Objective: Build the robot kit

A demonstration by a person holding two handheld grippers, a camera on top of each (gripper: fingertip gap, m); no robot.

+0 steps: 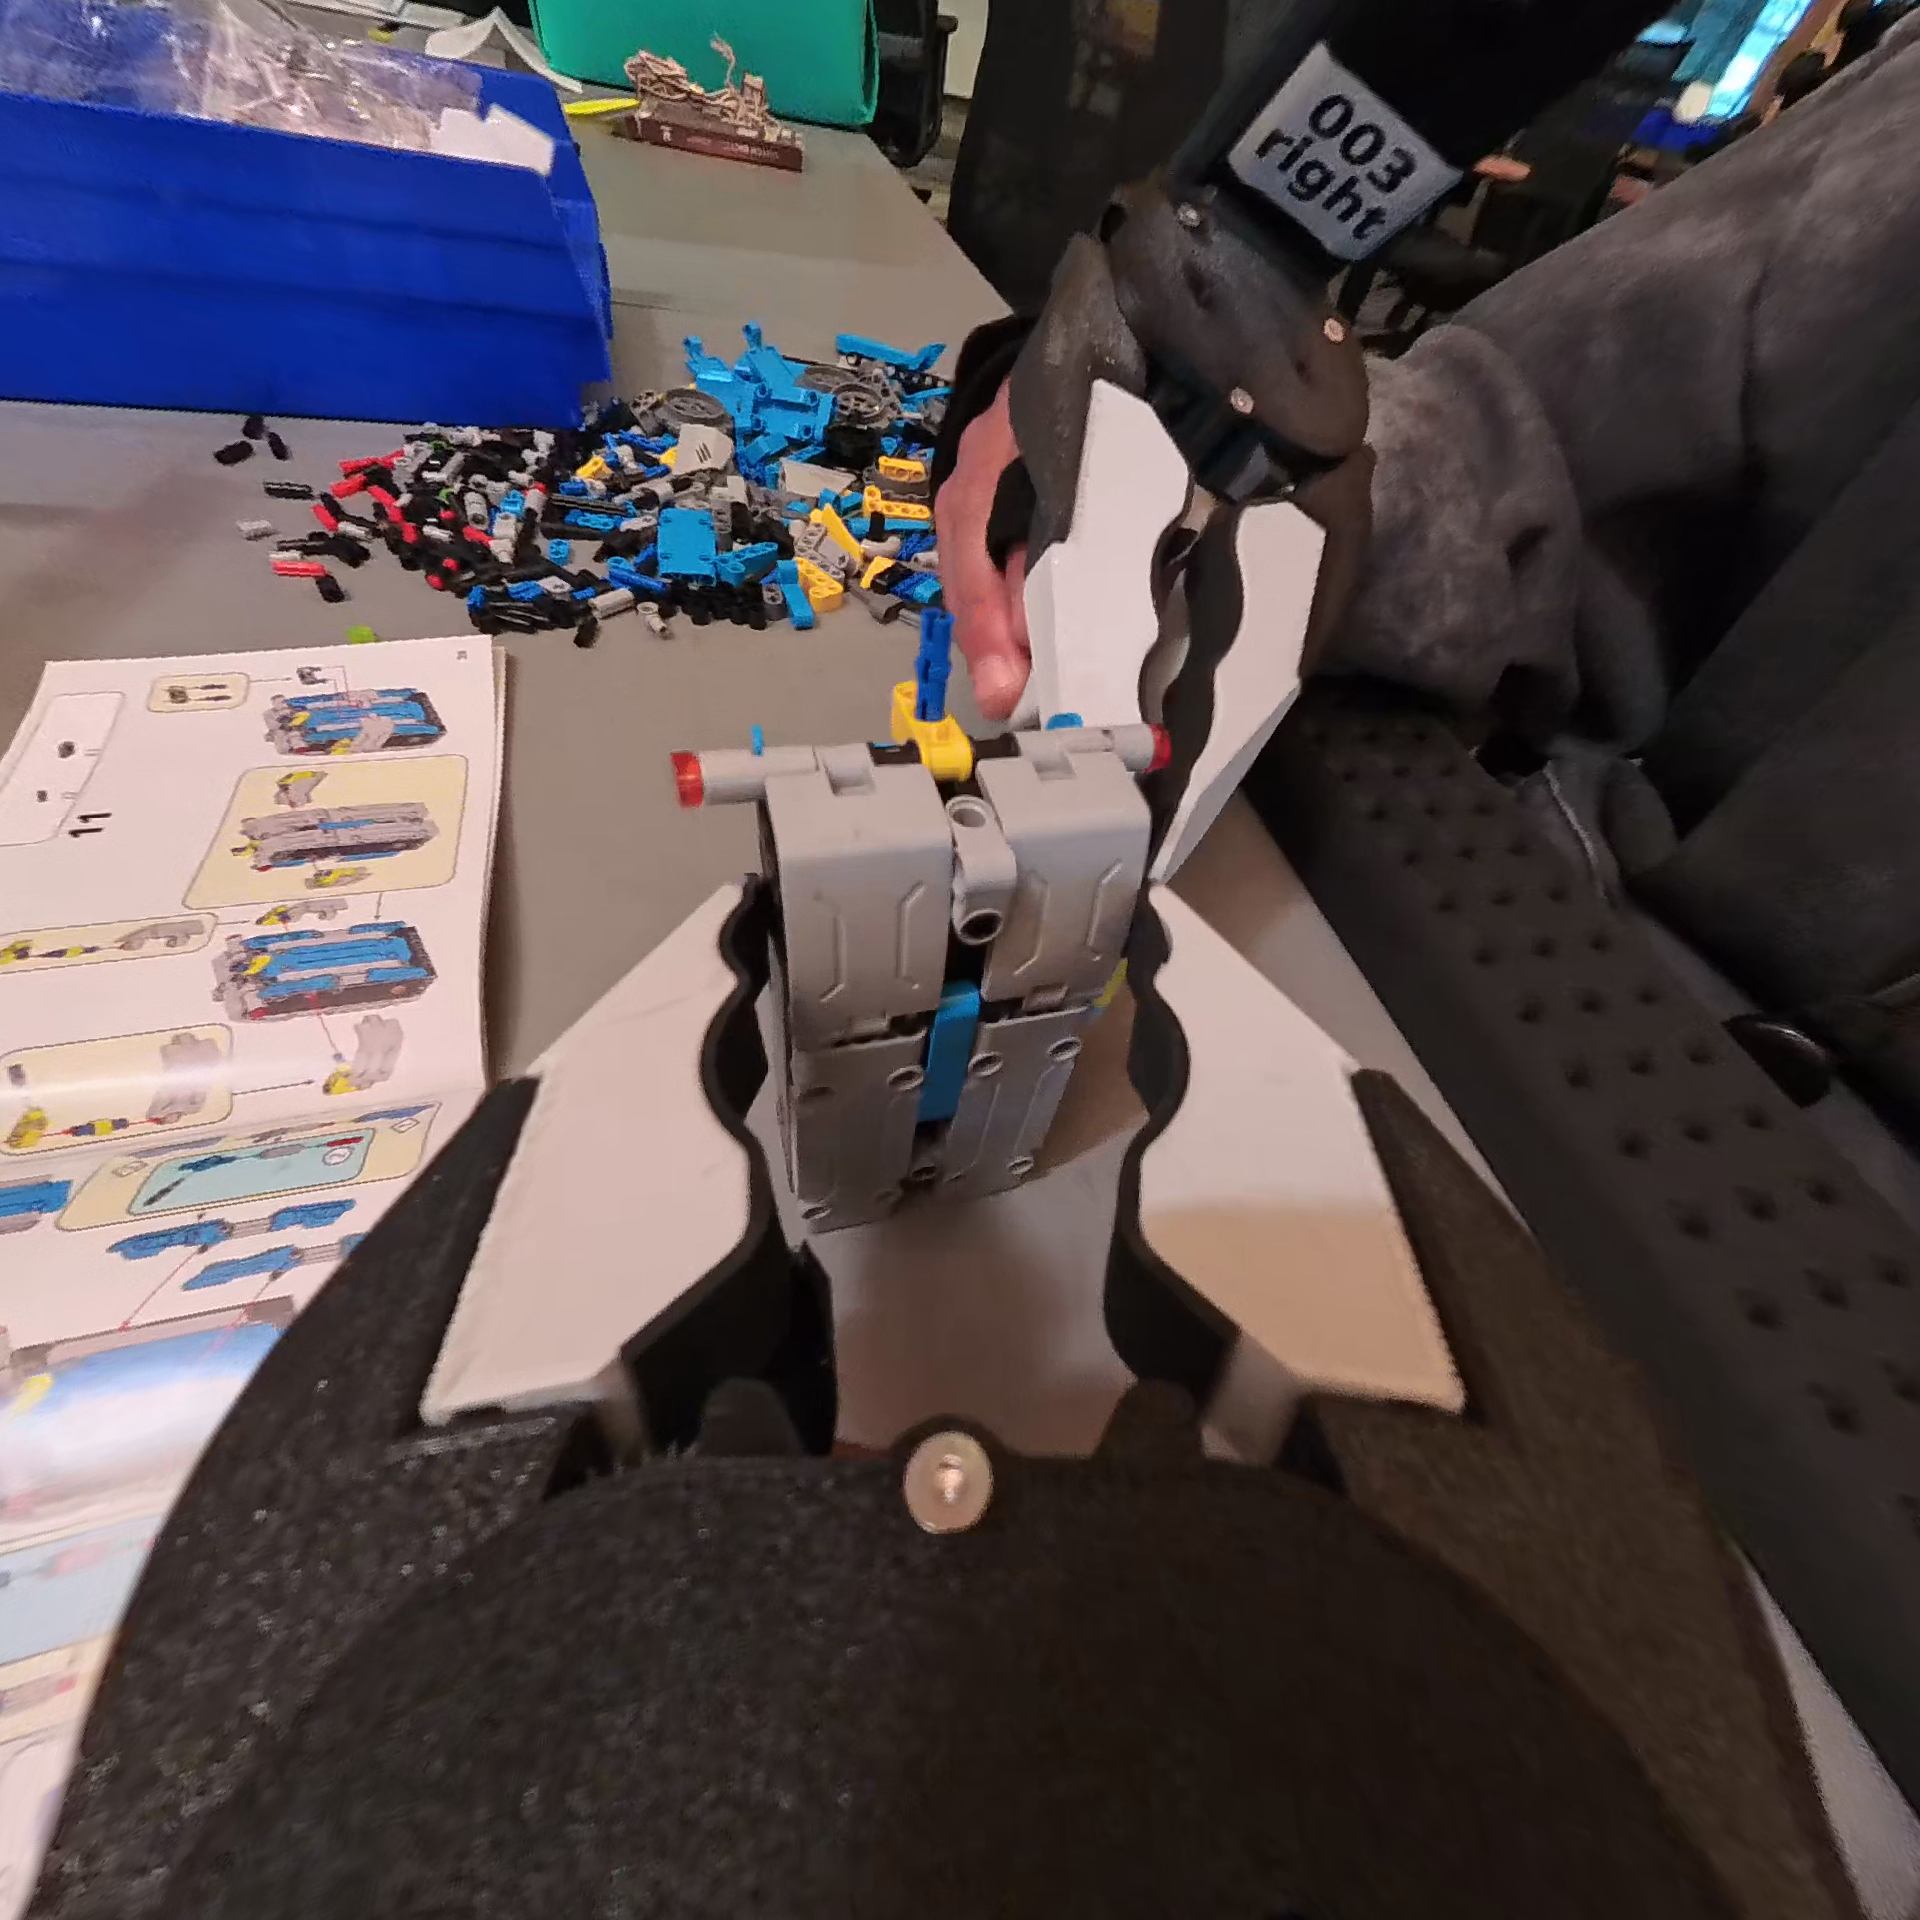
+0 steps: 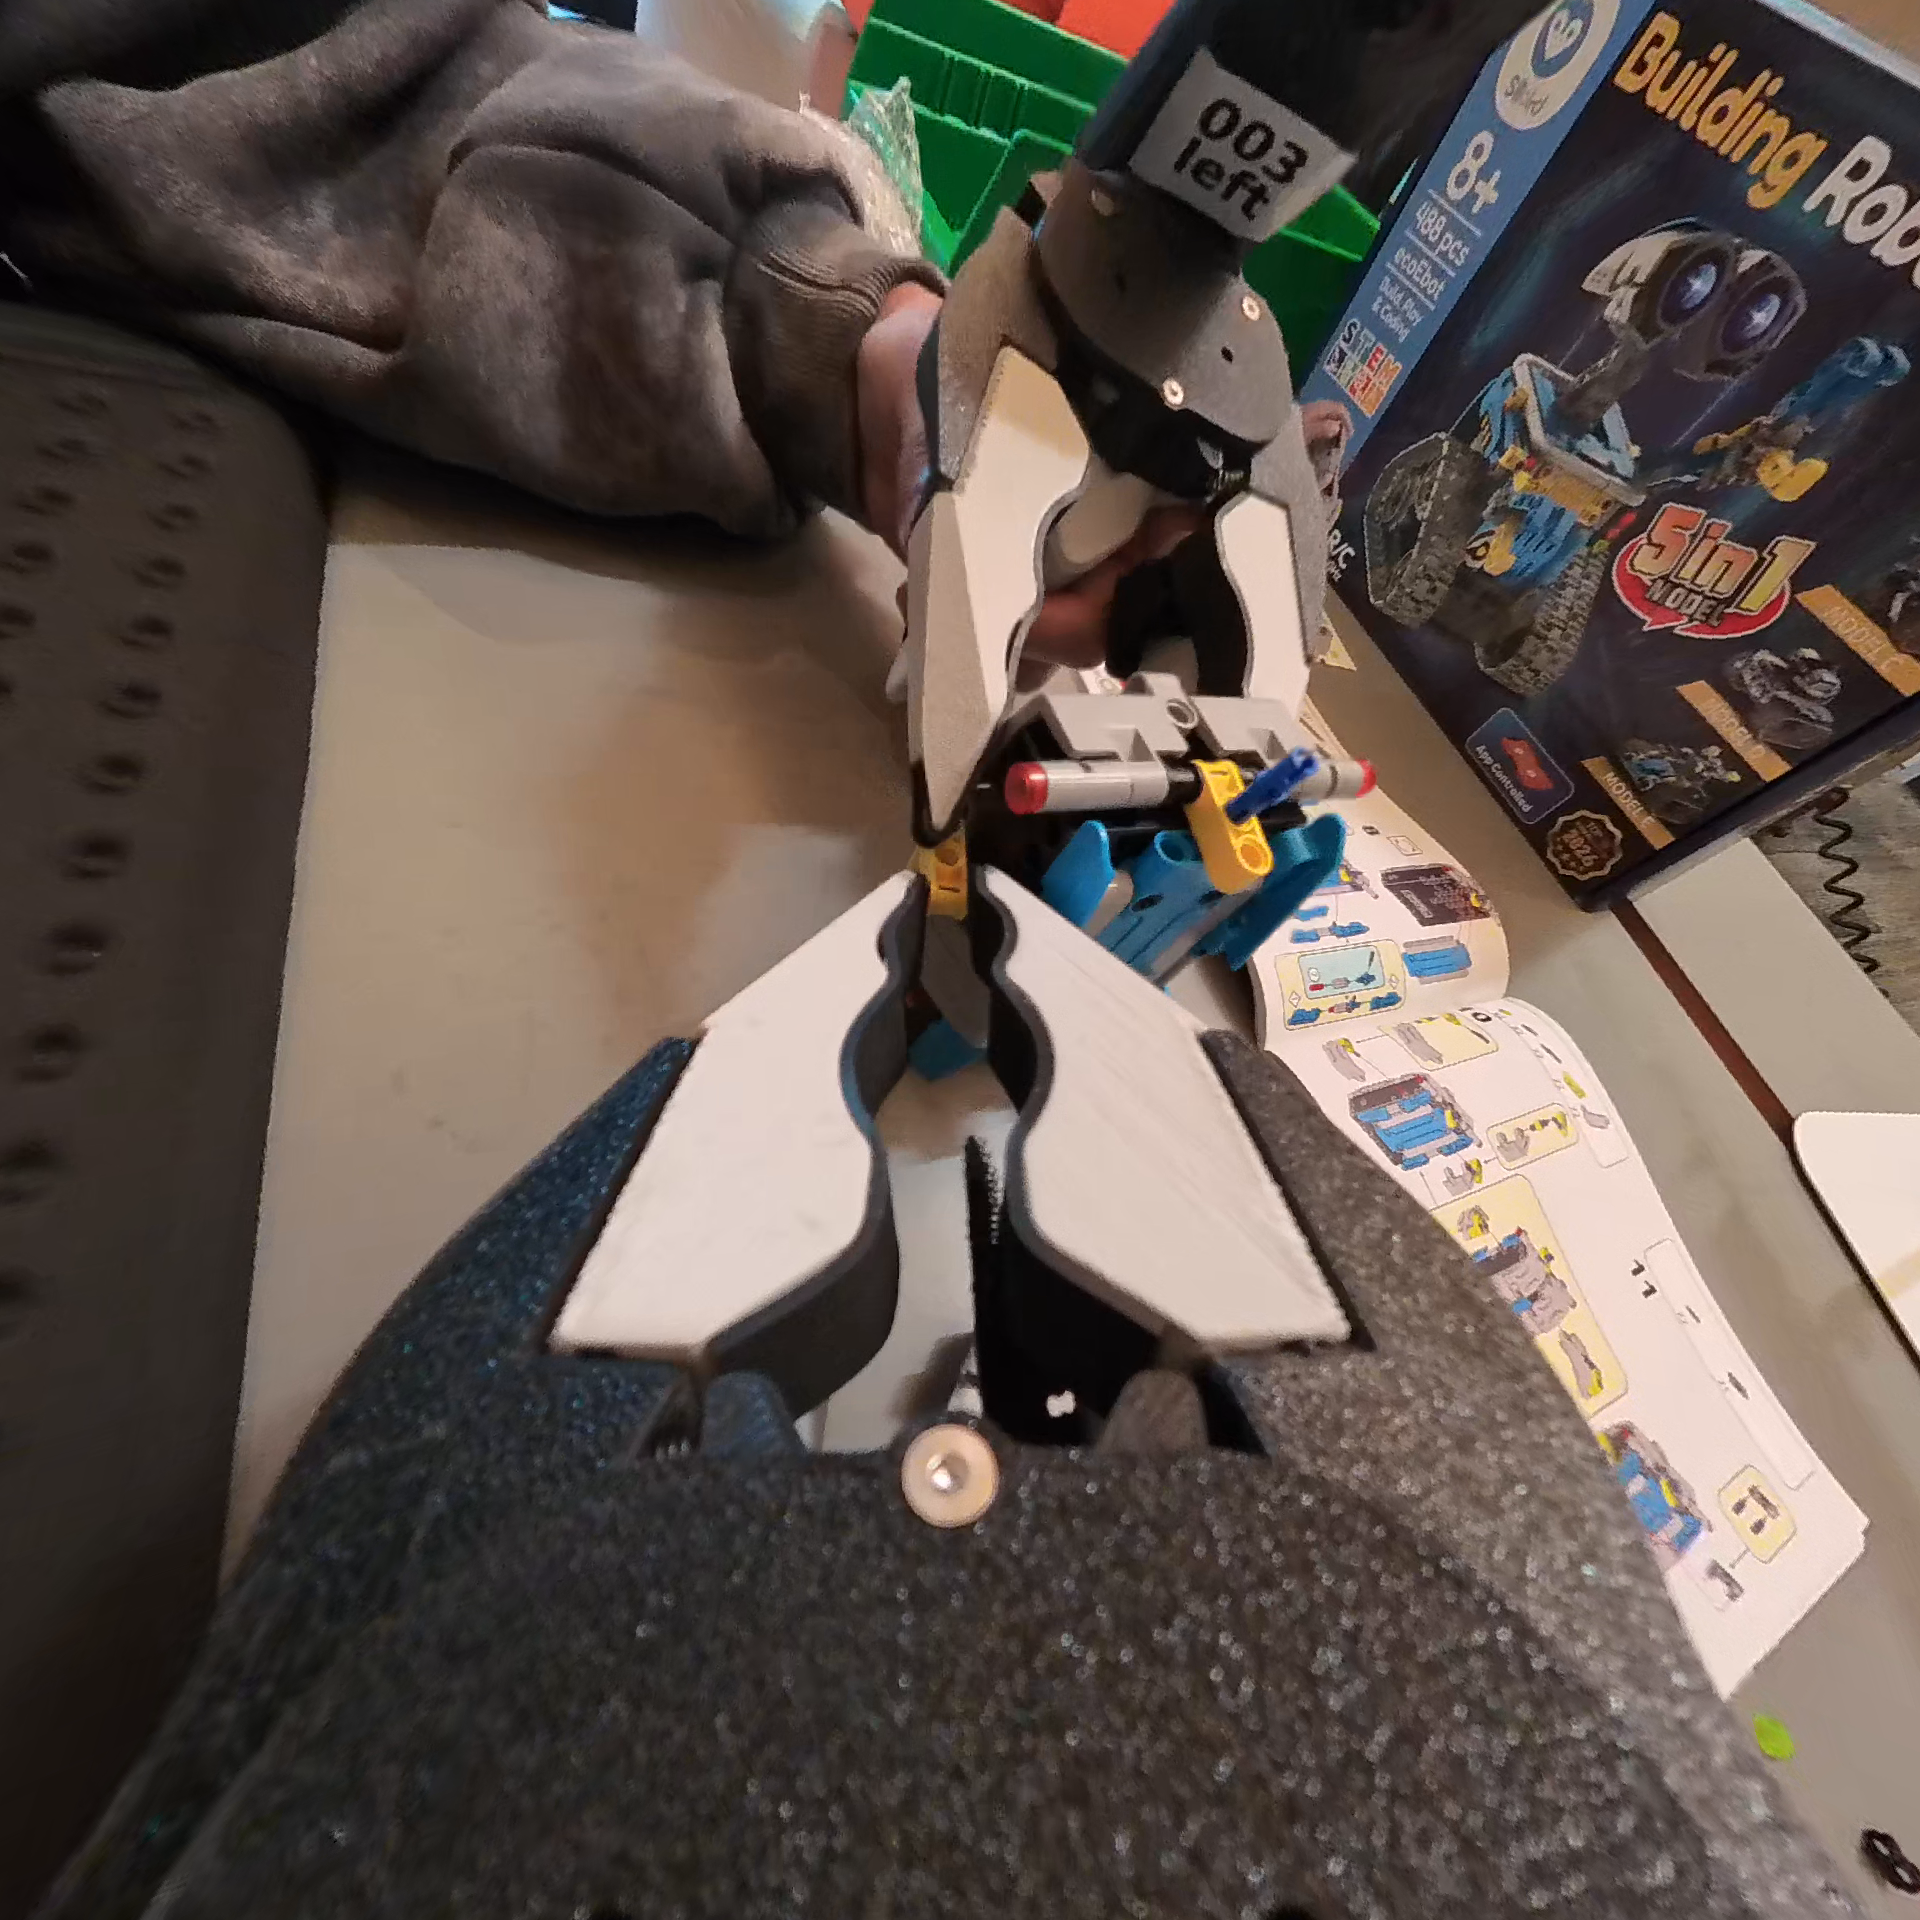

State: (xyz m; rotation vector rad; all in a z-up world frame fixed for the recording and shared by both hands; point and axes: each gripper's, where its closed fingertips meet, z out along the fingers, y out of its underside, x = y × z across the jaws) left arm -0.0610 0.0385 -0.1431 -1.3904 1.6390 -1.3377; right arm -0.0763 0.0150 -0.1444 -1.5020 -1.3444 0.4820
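Note:
My left gripper is shut on a grey brick assembly with a blue strip and holds it upright above the table. A grey axle with red ends crosses its top, carrying a yellow connector with a blue pin. My right gripper is almost closed on the assembly's side, pinching it by a small yellow piece. The assembly, the left gripper and the yellow connector show in the right wrist view. The right gripper shows in the left wrist view.
A pile of loose bricks lies behind, by a blue bin. An open instruction booklet lies on the table; it also shows in the right wrist view. A printed box, a green bin and a black perforated chair stand near.

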